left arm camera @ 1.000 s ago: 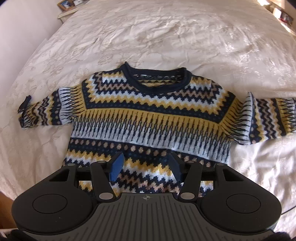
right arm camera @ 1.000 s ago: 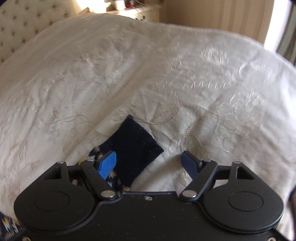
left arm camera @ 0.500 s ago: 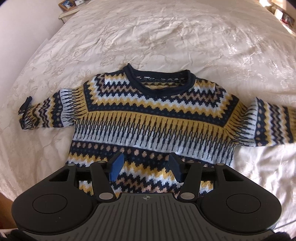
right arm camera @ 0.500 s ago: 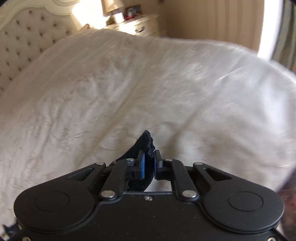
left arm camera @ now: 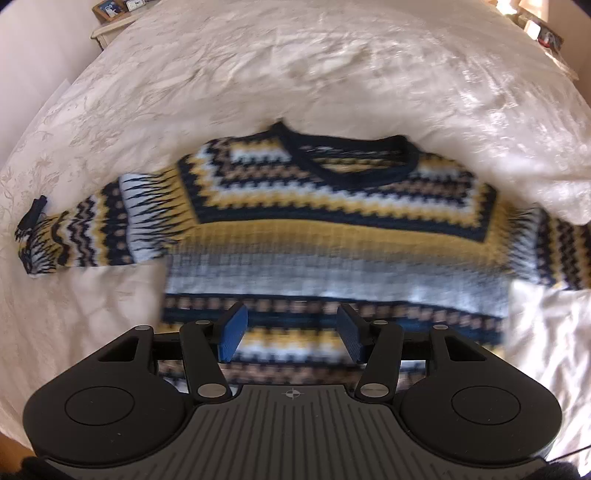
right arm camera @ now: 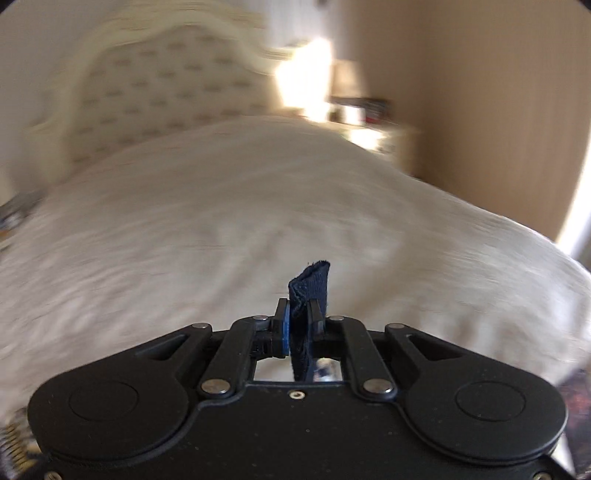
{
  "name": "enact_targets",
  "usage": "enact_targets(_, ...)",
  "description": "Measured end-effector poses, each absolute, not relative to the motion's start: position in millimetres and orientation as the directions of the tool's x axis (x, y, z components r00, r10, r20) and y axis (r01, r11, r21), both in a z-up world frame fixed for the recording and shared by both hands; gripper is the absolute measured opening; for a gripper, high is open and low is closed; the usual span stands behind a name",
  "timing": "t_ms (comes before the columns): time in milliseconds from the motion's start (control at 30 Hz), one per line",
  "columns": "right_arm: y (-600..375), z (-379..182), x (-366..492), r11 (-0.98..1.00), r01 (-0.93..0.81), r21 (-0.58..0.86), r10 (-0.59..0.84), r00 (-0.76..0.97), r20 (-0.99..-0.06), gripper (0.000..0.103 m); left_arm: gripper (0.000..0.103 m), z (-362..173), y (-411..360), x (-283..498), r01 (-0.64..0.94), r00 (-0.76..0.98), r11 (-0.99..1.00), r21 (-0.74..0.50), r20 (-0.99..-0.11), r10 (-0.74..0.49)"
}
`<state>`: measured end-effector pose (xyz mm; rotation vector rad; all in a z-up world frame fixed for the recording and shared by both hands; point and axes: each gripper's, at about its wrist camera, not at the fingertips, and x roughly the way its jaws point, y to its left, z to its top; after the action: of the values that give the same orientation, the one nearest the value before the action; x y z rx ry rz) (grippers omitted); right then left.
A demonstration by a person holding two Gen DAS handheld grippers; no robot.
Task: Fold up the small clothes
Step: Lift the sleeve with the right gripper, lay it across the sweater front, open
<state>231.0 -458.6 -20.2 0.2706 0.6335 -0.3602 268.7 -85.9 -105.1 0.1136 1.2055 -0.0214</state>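
Left wrist view: patterned sweater (left arm camera: 332, 236) spread flat, front up, on cream bedspread (left arm camera: 258, 66); neckline toward 12 o'clock, hem toward 6. Bands of navy, yellow, white and tan zigzag. Left-hand sleeve stretched out to 9 o'clock, dark cuff (left arm camera: 35, 210) at its tip. Other sleeve running off toward 3 o'clock, its end out of frame. Picture frames (left arm camera: 118, 5) on a small stand at 11 o'clock, past the bed's edge. Left gripper (left arm camera: 291, 334) hanging over the lower body of the sweater at 6 o'clock, jaws roughly half open, nothing between the blue pads, only knit below them; contact with the fabric not discernible. Image blurred across the middle.

Right wrist view: tufted headboard (right arm camera: 147, 96) at 10 o'clock, bright lamp (right arm camera: 303, 81) at 12, beige wall at 2, all smeared by blur. Right gripper (right arm camera: 301, 321) at 6 o'clock, jaws nearly closed, pinching a navy sleeve cuff (right arm camera: 310, 284); folded edge of cuff sticking up past the fingertips, clear of the bedspread.
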Motion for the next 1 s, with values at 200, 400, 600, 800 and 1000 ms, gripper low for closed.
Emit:
enact_targets(200, -291.2, -37.9, 288.4, 0.968, 0.157, 0.197, -0.003, 0.789, -0.614, 0.015, 0.053, -107.0, 3.8, 271.6, 0.052, 0.394, 0.989, 0.14, -0.913, 0.109)
enact_targets(400, -154.3, -116.3, 330.2, 0.965, 0.001, 0.262, 0.183, 0.715, -0.675, 0.015, 0.053, -117.2, 89.2, 277.7, -0.002, 0.373, 0.976, 0.218, -0.905, 0.203)
enact_targets(600, -63.2, -175.1, 336.1, 0.964, -0.082, 0.252, 0.248, 0.613, -0.75, 0.015, 0.053, -126.1, 138.1, 283.6, -0.06, 0.342, 0.972, 0.227, -0.91, 0.233)
enact_targets(800, -20.1, -186.3, 331.4, 0.955, -0.11, 0.275, 0.285, 0.597, -0.75, 0.021, 0.053, -132.7, 147.1, 291.3, -0.064, 0.327, 0.976, 0.207, -0.92, 0.216)
enact_targets(1000, -15.3, -194.3, 326.3, 0.932, -0.159, 0.325, 0.358, 0.529, -0.769, 0.039, 0.053, -127.4, 134.1, 307.7, -0.022, 0.374, 0.985, 0.171, -0.912, 0.167)
